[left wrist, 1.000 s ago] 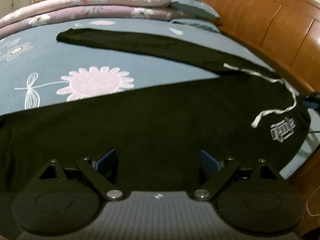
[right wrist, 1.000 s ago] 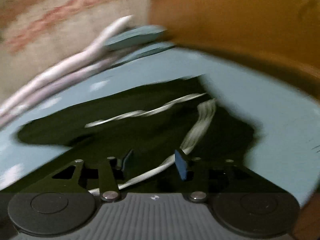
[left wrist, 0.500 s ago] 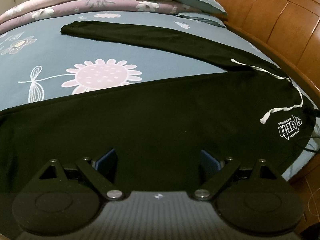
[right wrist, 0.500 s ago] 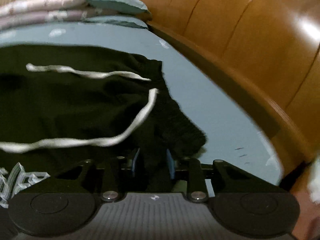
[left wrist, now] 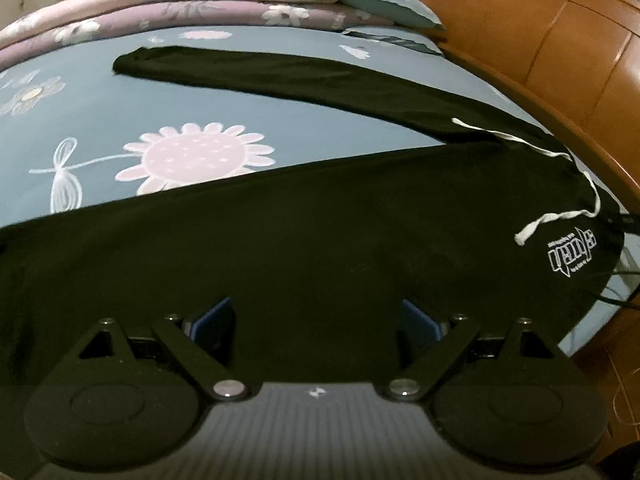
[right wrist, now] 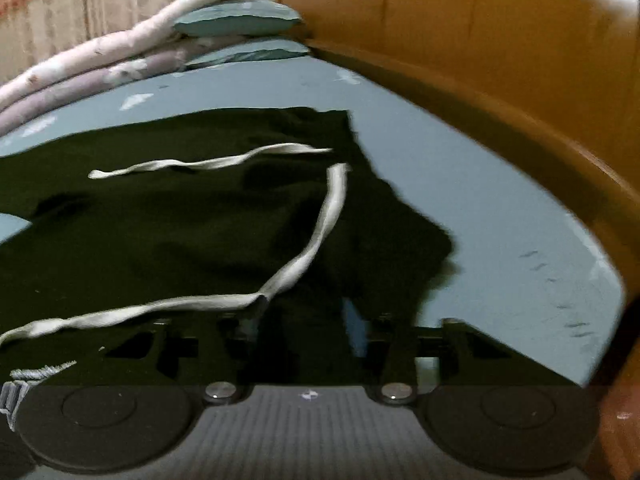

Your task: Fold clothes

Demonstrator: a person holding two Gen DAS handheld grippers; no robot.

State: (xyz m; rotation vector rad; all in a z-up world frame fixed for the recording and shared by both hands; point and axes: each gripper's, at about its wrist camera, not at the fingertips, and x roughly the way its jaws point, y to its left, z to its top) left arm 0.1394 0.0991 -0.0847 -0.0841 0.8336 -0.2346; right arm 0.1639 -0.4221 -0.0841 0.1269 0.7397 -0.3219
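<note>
Both hand-held grippers, left (left wrist: 318, 322) and right (right wrist: 298, 320), gape empty over black trousers (left wrist: 320, 232) near the bed's edge.

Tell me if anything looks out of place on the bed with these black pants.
The white drawstring is pulled out and trails loose across the black pants near the waistband instead of being tucked in. The waistband corner nearest the right gripper looks rumpled, though that view is blurred. Otherwise both legs lie flat on the floral bedsheet.

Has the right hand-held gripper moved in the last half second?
Yes. The right hand-held gripper has backed off from the wooden headboard, which filled more of its view before, and its jaws, then pinched on the black trousers, have opened.
</note>
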